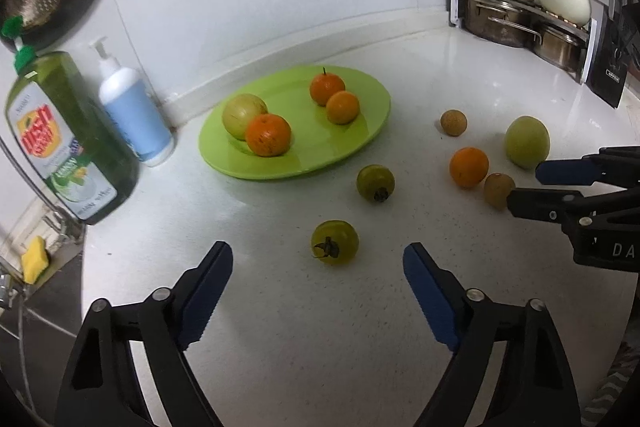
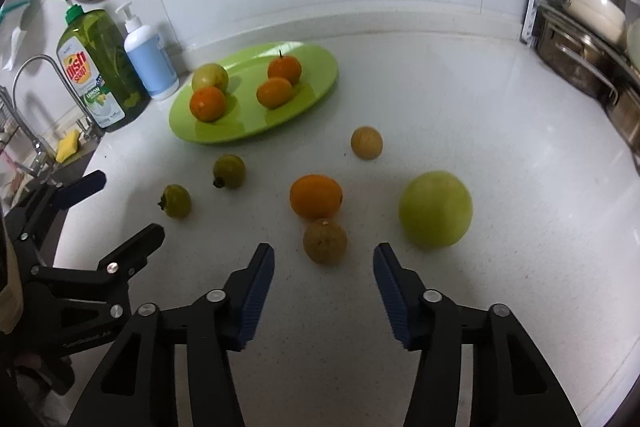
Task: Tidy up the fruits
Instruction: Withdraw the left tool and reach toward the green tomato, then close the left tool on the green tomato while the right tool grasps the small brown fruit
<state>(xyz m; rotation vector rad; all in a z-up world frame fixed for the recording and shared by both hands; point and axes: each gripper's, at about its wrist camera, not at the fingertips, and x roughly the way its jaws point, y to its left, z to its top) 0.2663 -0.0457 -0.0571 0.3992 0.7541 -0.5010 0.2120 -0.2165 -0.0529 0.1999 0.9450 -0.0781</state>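
Left gripper (image 1: 318,269): jaws wide apart, holding nothing. Small green fruit (image 1: 335,242) sits on the counter (image 1: 320,327) just ahead of it, between the two fingertips, stem end facing the camera. Second small green fruit (image 1: 375,183) further ahead, slightly right, near the plate's rim.

Right gripper (image 2: 324,267): jaws likewise spread, empty. Brown fruit (image 2: 325,241) lies just ahead of the tips, touching or nearly touching an orange (image 2: 316,196) beyond it. Big green fruit (image 2: 435,209) ahead right; another brown fruit (image 2: 366,142) farther out.

Green plate (image 1: 296,163) lies well ahead, already carrying three oranges and one pale green fruit. Soap bottles stand to its left.

Judgement: step in hand is picking up the nearest loose fruit. Advance until the pads straddle its widest part, close gently; round fruit may roll. On the right, avoid nudging the orange.
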